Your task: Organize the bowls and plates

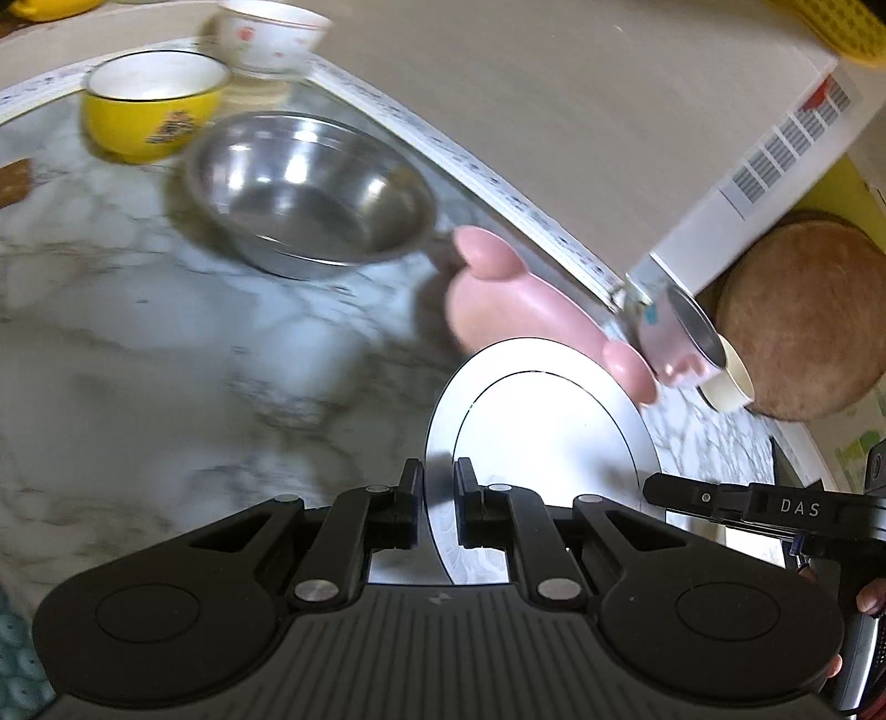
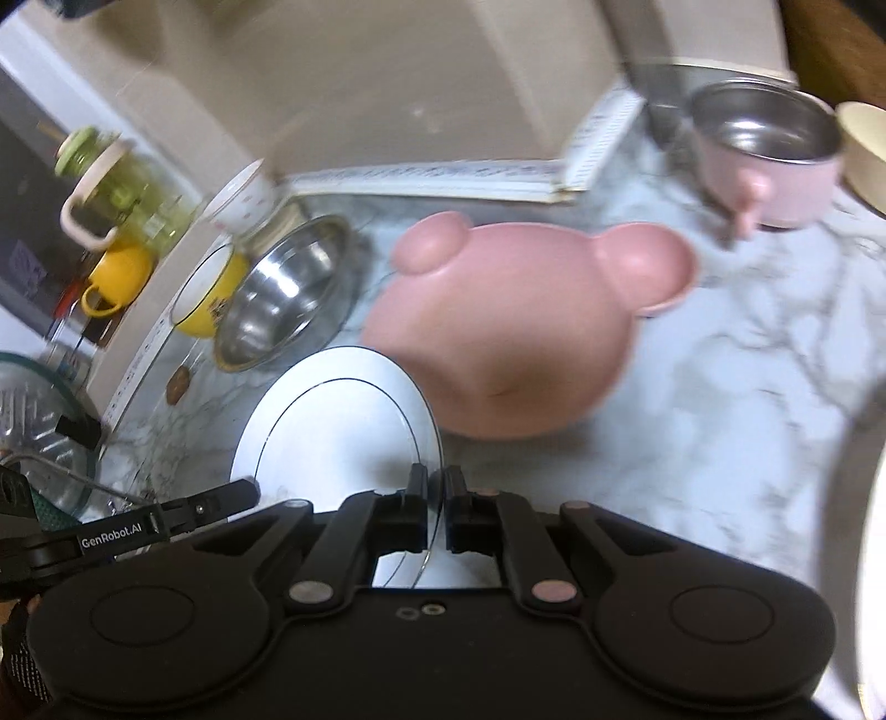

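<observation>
A white plate with a thin dark ring (image 1: 542, 421) (image 2: 332, 432) hangs above the marble counter, gripped at opposite rims. My left gripper (image 1: 437, 487) is shut on its left rim. My right gripper (image 2: 436, 487) is shut on its right rim. Just beyond the plate a pink bear-shaped plate (image 2: 498, 343) (image 1: 498, 299) rests on the counter. Further left stand a steel bowl (image 1: 310, 194) (image 2: 282, 293), a yellow bowl (image 1: 149, 105) (image 2: 210, 299) and a white flowered bowl (image 1: 266, 33) (image 2: 243, 199).
A pink steel pot (image 2: 769, 155) and a cream bowl (image 2: 864, 149) stand at the far right by a white appliance (image 1: 554, 111). A round wooden board (image 1: 803, 321) lies beyond them. A green-lidded jar (image 2: 122, 183), yellow mug (image 2: 116, 277) and glass bowl (image 2: 33, 421) crowd the left.
</observation>
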`<state>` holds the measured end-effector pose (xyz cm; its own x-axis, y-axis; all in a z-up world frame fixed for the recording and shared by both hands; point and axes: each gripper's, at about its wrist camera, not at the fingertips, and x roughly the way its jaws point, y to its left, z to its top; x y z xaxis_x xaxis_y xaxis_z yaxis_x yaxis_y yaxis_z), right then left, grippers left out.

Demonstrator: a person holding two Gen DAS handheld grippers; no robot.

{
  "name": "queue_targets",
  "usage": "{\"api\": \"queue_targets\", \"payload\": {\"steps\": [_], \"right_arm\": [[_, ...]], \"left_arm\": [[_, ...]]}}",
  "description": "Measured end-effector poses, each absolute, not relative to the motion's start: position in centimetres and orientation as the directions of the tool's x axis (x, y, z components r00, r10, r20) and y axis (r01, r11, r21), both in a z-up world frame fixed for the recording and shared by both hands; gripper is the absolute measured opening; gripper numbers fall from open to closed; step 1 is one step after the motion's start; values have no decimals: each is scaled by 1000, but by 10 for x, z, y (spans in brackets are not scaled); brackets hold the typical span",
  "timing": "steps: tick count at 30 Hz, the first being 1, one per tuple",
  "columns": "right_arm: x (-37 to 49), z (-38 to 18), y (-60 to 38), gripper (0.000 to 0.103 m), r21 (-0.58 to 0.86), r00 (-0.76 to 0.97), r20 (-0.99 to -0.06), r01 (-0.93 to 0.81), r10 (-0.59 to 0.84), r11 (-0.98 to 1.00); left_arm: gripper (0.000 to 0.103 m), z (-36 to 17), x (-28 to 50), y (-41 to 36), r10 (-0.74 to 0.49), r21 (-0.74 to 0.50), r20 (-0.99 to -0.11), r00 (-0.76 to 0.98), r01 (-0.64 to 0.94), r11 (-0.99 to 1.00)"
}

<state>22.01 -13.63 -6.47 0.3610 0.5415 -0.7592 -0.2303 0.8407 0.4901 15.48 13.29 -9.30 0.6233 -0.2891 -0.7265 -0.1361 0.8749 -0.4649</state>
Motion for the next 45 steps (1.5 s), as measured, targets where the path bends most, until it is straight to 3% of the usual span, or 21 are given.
{"api": "queue_targets", "payload": {"steps": [30,45], "right_arm": [[162,-68,-399,7,492,537,-760,106,367,864],[144,-98,-458,7,480,518,-792,197,324,855]], "left_arm": [[10,-87,214,-124,-511,-434,-732,451,270,860],[11,-110,225,-191,-491,-379,-780,387,333,864]]}}
